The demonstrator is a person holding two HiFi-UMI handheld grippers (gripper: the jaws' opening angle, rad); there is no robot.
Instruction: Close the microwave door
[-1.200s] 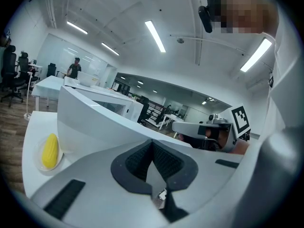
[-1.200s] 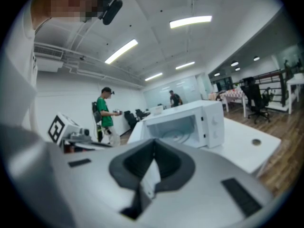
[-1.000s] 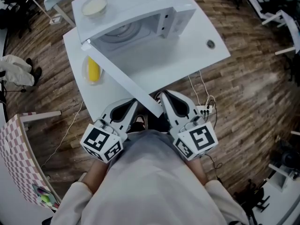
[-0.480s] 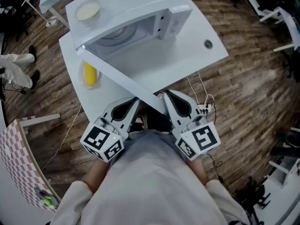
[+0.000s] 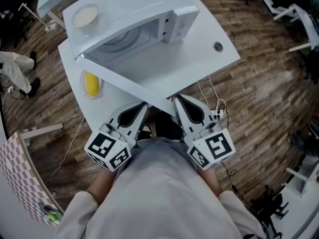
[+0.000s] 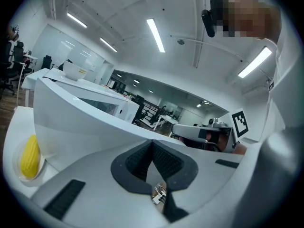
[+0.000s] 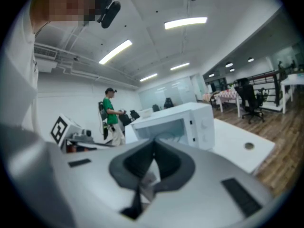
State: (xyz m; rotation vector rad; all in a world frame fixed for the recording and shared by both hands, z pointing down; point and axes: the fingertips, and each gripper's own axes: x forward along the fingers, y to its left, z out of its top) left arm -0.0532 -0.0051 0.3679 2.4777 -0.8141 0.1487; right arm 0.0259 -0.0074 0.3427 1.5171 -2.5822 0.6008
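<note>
My head camera looks steeply down past my chest onto the table (image 5: 204,59) and the microwave (image 5: 129,14). The camera on my left gripper (image 5: 143,106) looks along its jaws, low and close beside the microwave door (image 6: 95,122). My right gripper (image 5: 175,101) camera faces the same microwave from farther back. All three views share it.
</note>
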